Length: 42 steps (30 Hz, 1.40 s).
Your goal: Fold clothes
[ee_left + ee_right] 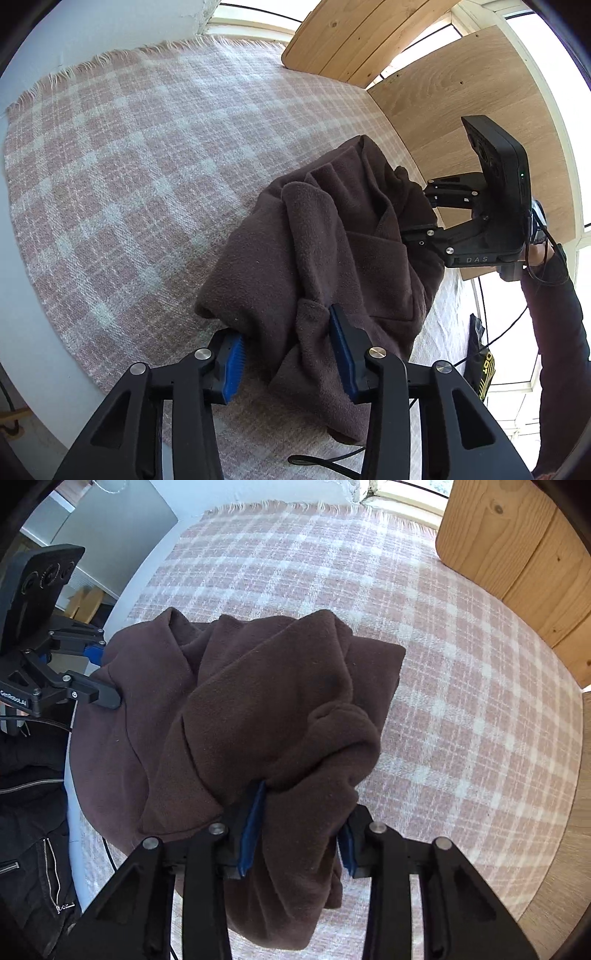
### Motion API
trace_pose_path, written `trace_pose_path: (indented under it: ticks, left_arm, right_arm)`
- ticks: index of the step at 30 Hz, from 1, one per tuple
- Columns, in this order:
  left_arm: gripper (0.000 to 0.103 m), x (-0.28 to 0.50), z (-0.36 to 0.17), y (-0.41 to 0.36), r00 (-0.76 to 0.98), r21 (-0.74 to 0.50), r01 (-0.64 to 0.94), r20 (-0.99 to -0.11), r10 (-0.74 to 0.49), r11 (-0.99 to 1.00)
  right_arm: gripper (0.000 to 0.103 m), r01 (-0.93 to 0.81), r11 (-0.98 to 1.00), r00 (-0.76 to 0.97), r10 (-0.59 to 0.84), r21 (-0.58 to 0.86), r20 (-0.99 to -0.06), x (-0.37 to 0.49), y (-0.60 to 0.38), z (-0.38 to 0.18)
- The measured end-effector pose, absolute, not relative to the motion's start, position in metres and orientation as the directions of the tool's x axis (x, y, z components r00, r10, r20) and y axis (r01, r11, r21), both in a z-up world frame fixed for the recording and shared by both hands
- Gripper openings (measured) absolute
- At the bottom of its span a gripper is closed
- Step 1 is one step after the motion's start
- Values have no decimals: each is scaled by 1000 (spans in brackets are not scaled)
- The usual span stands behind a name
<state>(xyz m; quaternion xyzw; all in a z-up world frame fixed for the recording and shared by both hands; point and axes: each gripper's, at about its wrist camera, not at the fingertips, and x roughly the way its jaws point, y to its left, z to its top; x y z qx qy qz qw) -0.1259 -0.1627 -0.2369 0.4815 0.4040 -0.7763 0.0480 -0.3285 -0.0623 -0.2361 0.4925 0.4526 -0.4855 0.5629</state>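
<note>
Gripping brown fleece [258, 701], fingers [251, 834] downward

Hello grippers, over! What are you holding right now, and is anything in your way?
Left gripper, right gripper: both clamped on the bunched brown fleece. Checked blanket underneath. Nothing blocking.

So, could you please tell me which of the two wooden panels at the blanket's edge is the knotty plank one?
The knotty pine panel at the far corner; the oak-grain board beside it is one smooth sheet.
</note>
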Motion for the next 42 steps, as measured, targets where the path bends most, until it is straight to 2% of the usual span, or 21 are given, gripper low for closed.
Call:
trace_pose_path:
  ticks: [5, 13, 19, 23, 26, 28, 32, 35, 37, 40, 42]
  left_arm:
    - [33, -119, -224, -161, -560, -609, 412, -756, 339, -678]
    - [33, -132, -188, -162, -603, -651, 322, -701, 381, -688]
    - [33, -183, -148, -176, -607, -591, 198, -700, 376, -782]
    - [33, -254, -120, -180, -598, -468, 81, -729, 333, -880]
    - [32, -321, -111, -174, -578, -369, -25, -753, 314, -929]
    - [34, -370, -118, -161, -554, -282, -102, -780, 290, -954]
    - [31, -433, -155, -133, -482, -37, -153, -870, 107, -988]
    - [31, -440, -151, -140, -489, 1, -167, -869, 81, -986]
    - [33, -427, -136, -142, -501, -12, -192, -859, 109, -981]
    - [37, -400, -124, -135, -498, -98, -230, -843, 203, -968]
    - [37, -387, -134, -129, -472, -167, -255, -838, 274, -952]
  right_arm:
    - [25, 995, -80, 52, -139, 64, -989, -318, -66, -208]
    - [23, 990, -140, 7, -191, 34, -982, -301, -19, -137]
    - [22, 931, -335, 38, -315, 148, -948, -327, 15, -109]
    - [22, 811, -482, 92, -454, 332, -886, -357, 50, -117]
    - [22, 686, -577, 75, -549, 443, -832, -364, 71, -145]
    - [22, 607, -654, 26, -552, 452, -834, -378, 94, -162]
    - [27, 442, -813, -13, -428, 379, -903, -410, 126, -208]
    - [33, 398, -843, 12, -389, 361, -921, -419, 133, -230]
    - [36, 409, -837, 21, -390, 364, -920, -419, 138, -232]
    - [37, 406, -839, -20, -405, 363, -914, -418, 153, -219]
    - [37, 404, -853, -115, -406, 331, -907, -413, 164, -205]
